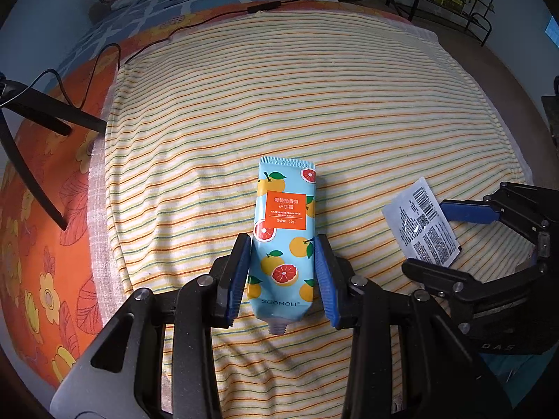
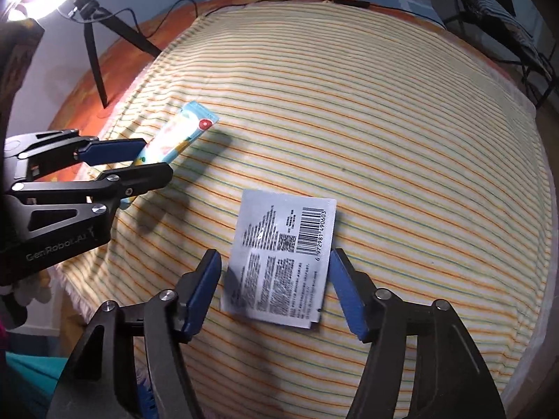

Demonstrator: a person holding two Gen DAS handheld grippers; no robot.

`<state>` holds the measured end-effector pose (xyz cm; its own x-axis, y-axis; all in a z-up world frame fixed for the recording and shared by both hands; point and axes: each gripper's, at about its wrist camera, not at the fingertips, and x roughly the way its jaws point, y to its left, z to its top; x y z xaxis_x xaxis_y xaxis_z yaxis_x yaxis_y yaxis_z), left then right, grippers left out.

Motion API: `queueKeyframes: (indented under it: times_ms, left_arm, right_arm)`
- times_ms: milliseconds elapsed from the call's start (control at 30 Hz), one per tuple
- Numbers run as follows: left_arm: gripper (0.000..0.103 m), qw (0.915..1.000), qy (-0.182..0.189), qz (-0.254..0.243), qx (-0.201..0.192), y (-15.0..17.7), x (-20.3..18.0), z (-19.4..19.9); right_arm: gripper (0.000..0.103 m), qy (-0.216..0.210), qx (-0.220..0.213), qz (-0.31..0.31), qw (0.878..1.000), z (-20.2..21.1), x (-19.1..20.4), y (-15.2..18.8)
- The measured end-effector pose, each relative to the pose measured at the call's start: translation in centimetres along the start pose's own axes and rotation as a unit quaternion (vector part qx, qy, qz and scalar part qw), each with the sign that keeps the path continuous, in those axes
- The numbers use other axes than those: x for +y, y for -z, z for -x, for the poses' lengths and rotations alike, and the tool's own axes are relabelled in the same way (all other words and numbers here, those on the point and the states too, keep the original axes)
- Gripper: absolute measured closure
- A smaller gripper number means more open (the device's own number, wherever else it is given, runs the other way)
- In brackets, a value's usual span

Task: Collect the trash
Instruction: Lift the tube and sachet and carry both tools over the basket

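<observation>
My left gripper (image 1: pixel 283 276) is clamped on a light-blue hand-cream tube printed with oranges and grapefruit slices (image 1: pixel 283 230). In the left wrist view its blue pads press both sides of the tube's lower half, low in the centre of the frame. The bare threaded neck points toward the bottom edge and the crimped end toward the middle. In the right wrist view the same tube sits at the left, tilted, crimped end up, between those fingers.

My right gripper (image 2: pixel 276 286) stands open around a silver rectangular foil sachet with a barcode and small black print (image 2: pixel 283 258), low in the centre of the right wrist view. The right pad is at, or just beside, the sachet's edge; the left pad stands clear of it. I cannot tell whether the sachet lies flat.

Beneath both is a cream towel with thin orange, green and yellow stripes (image 1: pixel 314 97), spread over an orange flowered sheet (image 1: pixel 45 244). A black tripod leg (image 1: pixel 31 171) and a thin black cable (image 1: pixel 195 26) cross the upper left of the left wrist view.
</observation>
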<state>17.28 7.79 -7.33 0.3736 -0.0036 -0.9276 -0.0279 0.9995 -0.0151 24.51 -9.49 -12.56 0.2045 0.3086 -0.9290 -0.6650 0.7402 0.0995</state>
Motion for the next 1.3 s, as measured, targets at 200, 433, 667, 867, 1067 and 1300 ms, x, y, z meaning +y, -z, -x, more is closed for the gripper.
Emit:
queueKeyframes:
  times_ms: [200,433,667,867,1067,1300]
  left_arm:
    - [0.066,1.0000,0.000,0.004,-0.002,0.2,0.7,0.3]
    - [0.066,0.9999,0.005,0.003,-0.009,0.9,0.9,1.1]
    - [0.066,0.9998,0.013,-0.007,-0.011,2.3,-0.4,2.6]
    - [0.066,0.9996,0.016,-0.014,-0.021,4.1,-1.9,4.7]
    - [0.066,0.9990,0.018,-0.017,-0.036,6.5,-3.5,7.1]
    - [0.066,0.9980,0.027,-0.033,-0.047,9.8,-6.3,9.2]
  right_arm:
    - [0.040,0.029,0.003,0.021,0.999,-0.7,0.9,-0.6]
    - [0.044,0.023,-0.009,0.014,1.000,0.2,0.0,0.4]
    - [0.044,0.036,-0.031,0.033,0.998,2.4,0.2,2.0]
    - [0.044,0.031,-0.046,0.041,0.998,4.5,0.6,4.1]
    - [0.044,0.026,-0.064,0.059,0.996,6.8,1.6,6.6]
    - [0.044,0.012,-0.078,0.063,0.995,9.2,1.9,10.2]
